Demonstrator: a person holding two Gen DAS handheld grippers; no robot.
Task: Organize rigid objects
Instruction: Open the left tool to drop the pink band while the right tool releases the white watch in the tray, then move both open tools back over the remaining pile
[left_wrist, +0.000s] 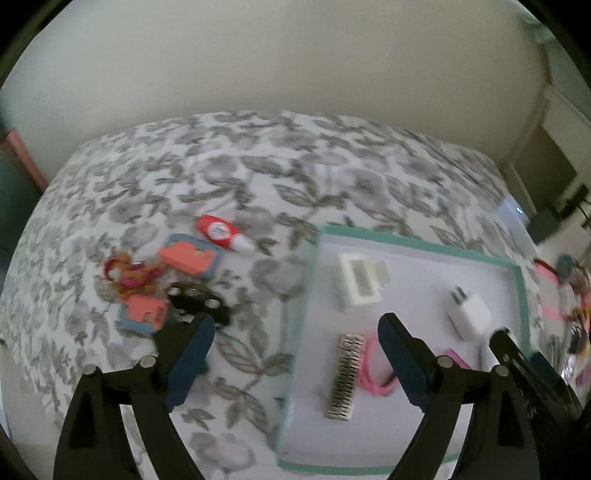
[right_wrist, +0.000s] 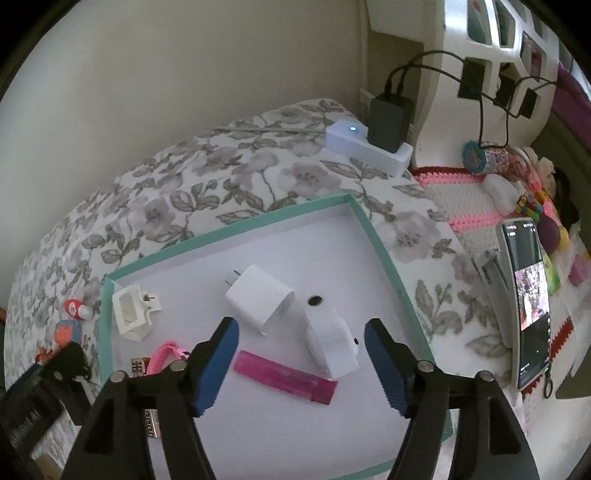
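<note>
My left gripper (left_wrist: 295, 354) hovering over tray (left_wrist: 519, 295) edge on flowered bed (left_wrist: 258, 166), jaws standing apart, nothing between. My right gripper (right_wrist: 301, 354) hanging over tray interior, jaws apart, gripping nothing. Lying in tray: white charger (right_wrist: 258, 297), pink lighter (right_wrist: 286, 382), white clip (left_wrist: 356, 282), metal comb (left_wrist: 345, 376). Glue bottle (left_wrist: 223, 232) resting on bed beside tray.

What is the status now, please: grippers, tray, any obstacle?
Left gripper open, empty. Right gripper open above white camera. Tray holds charger, pink tube. Nothing in the way.
</note>
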